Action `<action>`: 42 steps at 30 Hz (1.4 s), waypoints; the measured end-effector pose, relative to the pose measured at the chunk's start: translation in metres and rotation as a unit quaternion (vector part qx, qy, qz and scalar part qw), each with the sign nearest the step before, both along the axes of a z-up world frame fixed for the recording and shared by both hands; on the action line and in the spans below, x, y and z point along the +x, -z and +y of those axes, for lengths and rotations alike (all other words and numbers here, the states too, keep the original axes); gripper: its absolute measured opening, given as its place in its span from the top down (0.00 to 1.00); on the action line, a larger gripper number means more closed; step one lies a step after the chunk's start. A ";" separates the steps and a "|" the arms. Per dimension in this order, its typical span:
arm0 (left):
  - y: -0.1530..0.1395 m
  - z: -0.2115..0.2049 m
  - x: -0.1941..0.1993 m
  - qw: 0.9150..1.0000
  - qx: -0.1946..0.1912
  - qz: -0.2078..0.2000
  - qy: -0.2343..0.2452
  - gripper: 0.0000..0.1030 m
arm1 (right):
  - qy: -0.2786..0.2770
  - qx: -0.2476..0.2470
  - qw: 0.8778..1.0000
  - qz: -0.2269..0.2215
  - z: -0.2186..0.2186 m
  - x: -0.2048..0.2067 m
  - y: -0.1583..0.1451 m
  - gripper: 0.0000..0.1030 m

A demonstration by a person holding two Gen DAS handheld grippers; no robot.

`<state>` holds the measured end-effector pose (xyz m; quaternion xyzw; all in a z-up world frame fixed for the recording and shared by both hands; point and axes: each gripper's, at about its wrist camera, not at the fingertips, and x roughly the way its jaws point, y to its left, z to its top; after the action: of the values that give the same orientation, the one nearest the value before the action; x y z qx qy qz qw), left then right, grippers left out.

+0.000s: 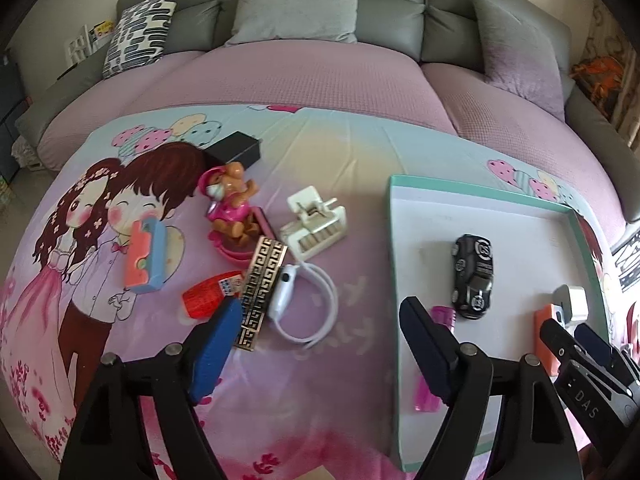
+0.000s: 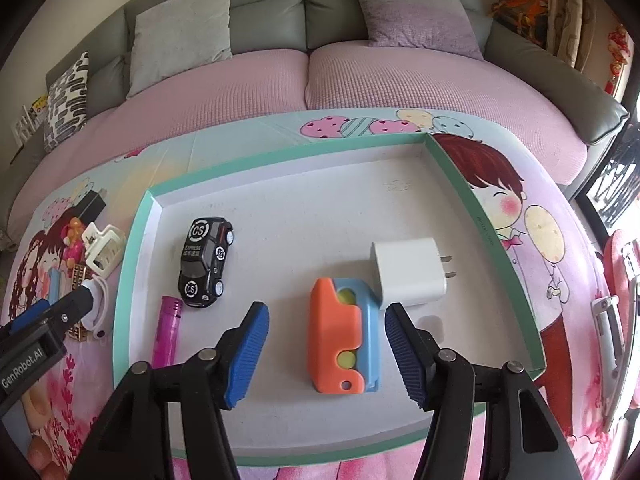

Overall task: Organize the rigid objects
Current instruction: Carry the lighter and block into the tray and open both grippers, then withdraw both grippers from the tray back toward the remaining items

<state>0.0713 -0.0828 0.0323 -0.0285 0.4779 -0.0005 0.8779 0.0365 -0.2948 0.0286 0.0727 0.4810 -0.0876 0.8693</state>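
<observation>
A teal-rimmed white tray (image 2: 138, 240) holds a black toy car (image 2: 205, 261), a pink lighter (image 2: 167, 325), an orange-and-blue toy (image 2: 344, 344) and a white plug adapter (image 2: 410, 272). My right gripper (image 2: 326, 340) is open and empty, its fingers either side of the orange-and-blue toy. My left gripper (image 1: 320, 328) is open and empty over the cloth, left of the tray (image 1: 394, 264). Near it lie a gold-patterned black bar (image 1: 262, 288), a white cabled device (image 1: 284, 292), a red packet (image 1: 208, 296), a white hair clip (image 1: 314, 222), a pink dog figure (image 1: 232, 204) and an orange-blue toy (image 1: 146, 256).
A black box (image 1: 236, 148) lies behind the dog figure. The cartoon-print cloth (image 1: 340, 152) covers the table in front of a grey sofa with a purple cover (image 1: 288, 72) and cushions. The right gripper shows at the right edge of the left wrist view (image 1: 576, 340).
</observation>
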 end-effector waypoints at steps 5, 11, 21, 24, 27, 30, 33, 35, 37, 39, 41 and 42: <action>0.002 0.010 -0.002 1.000 -0.019 -0.004 -0.019 0.19 | -0.008 -0.003 1.000 0.005 0.007 0.004 0.006 0.22; 0.003 0.020 -0.001 0.999 -0.032 -0.013 -0.033 0.08 | -0.005 0.004 1.000 -0.007 0.007 0.005 0.005 0.00; 0.000 0.048 -0.002 0.994 -0.080 -0.031 -0.065 0.08 | -0.007 -0.001 1.000 -0.029 0.013 0.007 0.003 0.00; -0.003 0.059 -0.002 0.992 -0.092 -0.040 -0.078 0.08 | -0.016 -0.010 0.999 -0.032 0.022 0.009 0.004 0.00; -0.005 0.072 -0.004 0.990 -0.091 -0.051 -0.093 0.08 | -0.028 -0.014 0.999 -0.035 0.031 0.011 0.004 0.00; -0.006 0.086 -0.004 0.989 -0.077 -0.054 -0.111 0.08 | -0.034 -0.012 0.998 -0.050 0.041 0.011 0.000 0.00; -0.006 0.105 -0.007 0.986 -0.080 -0.058 -0.135 0.08 | -0.056 -0.007 0.995 -0.078 0.058 0.011 -0.007 0.00; -0.007 0.118 -0.010 0.983 -0.086 -0.065 -0.149 0.08 | -0.077 0.005 0.993 -0.088 0.072 0.011 -0.009 0.00; -0.009 0.131 -0.014 0.980 -0.086 -0.078 -0.163 0.08 | -0.099 0.008 0.991 -0.090 0.088 0.013 -0.008 0.00; -0.011 0.143 -0.017 0.977 -0.078 -0.087 -0.176 0.08 | -0.123 0.002 0.988 -0.090 0.106 0.015 -0.007 0.00; -0.010 0.152 -0.018 0.976 -0.070 -0.088 -0.187 0.08 | -0.146 -0.004 0.985 -0.092 0.124 0.015 -0.005 0.00; -0.009 0.156 -0.018 0.976 -0.068 -0.086 -0.190 0.08 | -0.154 -0.003 0.984 -0.095 0.130 0.015 -0.004 0.00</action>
<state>0.0533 0.0728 0.0412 -0.1781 0.3852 0.1315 0.8959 0.0511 -0.1643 0.0327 0.0032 0.4017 0.0531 0.9142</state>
